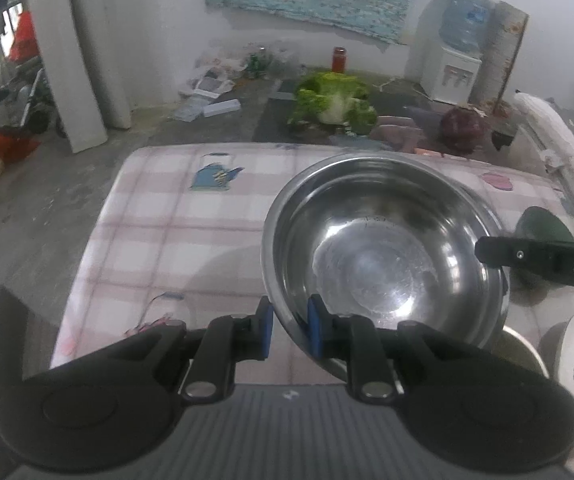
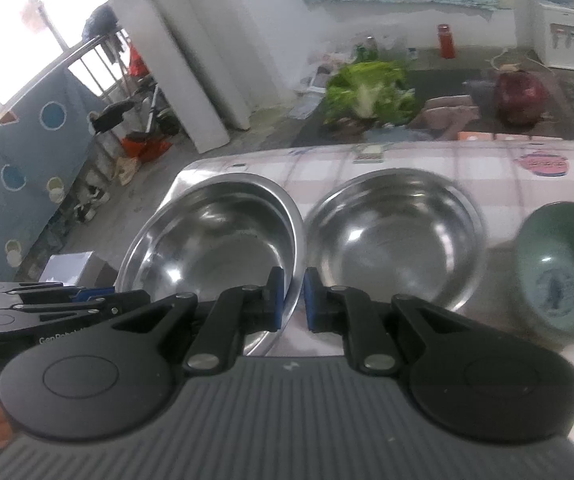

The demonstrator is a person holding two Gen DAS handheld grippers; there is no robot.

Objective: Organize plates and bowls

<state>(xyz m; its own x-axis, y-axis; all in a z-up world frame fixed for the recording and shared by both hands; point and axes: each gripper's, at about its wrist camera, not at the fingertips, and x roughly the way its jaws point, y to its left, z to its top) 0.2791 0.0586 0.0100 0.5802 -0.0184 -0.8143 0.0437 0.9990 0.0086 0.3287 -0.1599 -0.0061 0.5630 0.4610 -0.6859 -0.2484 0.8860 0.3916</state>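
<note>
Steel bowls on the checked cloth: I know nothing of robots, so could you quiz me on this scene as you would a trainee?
1. True or false: the left gripper and the right gripper clamp the rim of one held steel bowl.
2. The ceramic bowl farthest right in the right wrist view is: A red, B green, C black.
3. Fill in: the right wrist view shows ___ steel bowls in all.
Key: 1 true; 2 B; 3 two, the held one and the other steel bowl.

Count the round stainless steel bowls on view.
2. One round stainless steel bowl, gripped at opposite rims by both grippers, is at left; the other steel bowl sits right of it on the checked tablecloth. More may be hidden underneath.
</note>
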